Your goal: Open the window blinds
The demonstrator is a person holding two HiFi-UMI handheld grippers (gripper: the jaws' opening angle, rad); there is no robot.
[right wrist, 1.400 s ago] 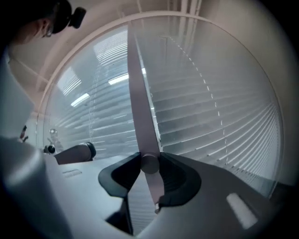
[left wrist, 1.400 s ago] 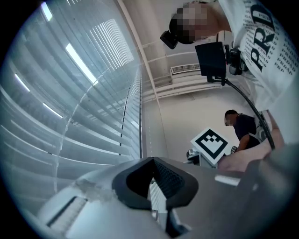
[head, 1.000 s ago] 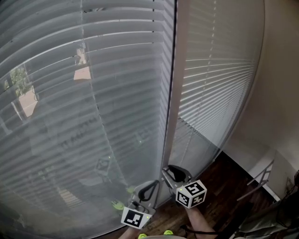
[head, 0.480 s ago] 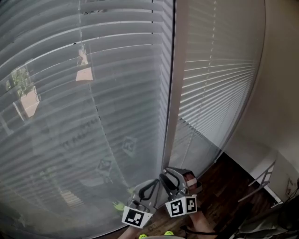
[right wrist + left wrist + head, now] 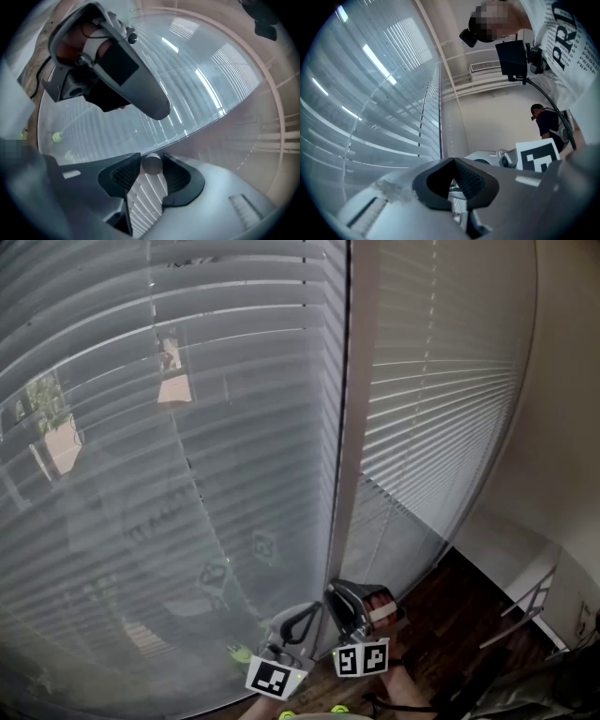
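A person is working the blinds [image 5: 234,381] at a tall window, one tool in each hand. The R tool [image 5: 151,168] is clamping the round grey wand [image 5: 153,163] btwn its ribbed pads [image 5: 125,173]. Its jaws have just been closing, and the wand is sitting squarely in the gap w/ a pad against each side. That grip is prob. there for one reason: twisting a wand about its own axis is what tilts the slats [image 5: 244,324]. So the tool is pointing roughly level, low down and close by the post [image 5: 349,427]. The L tool [image 5: 452,160] is idling just beside it, jaws together on nothing and angled a little upward. It looks parked out of the way, since the twist needs one hand only.

The blinds are hanging full length on both sides of the post. On the L side the slats are letting a dim view through, w/ greenery [image 5: 42,395] and an orange shape [image 5: 58,446] showing btwn them. I'd judge the job under way, not finished. The R side is reading brighter and tighter.

No table here: the person is standing on a dark wood floor [image 5: 441,610], w/ a plain pale wall [image 5: 562,427] running off to the R. Across the room a second person [image 5: 547,125] is standing, and a long vent [image 5: 485,66] is showing high up.
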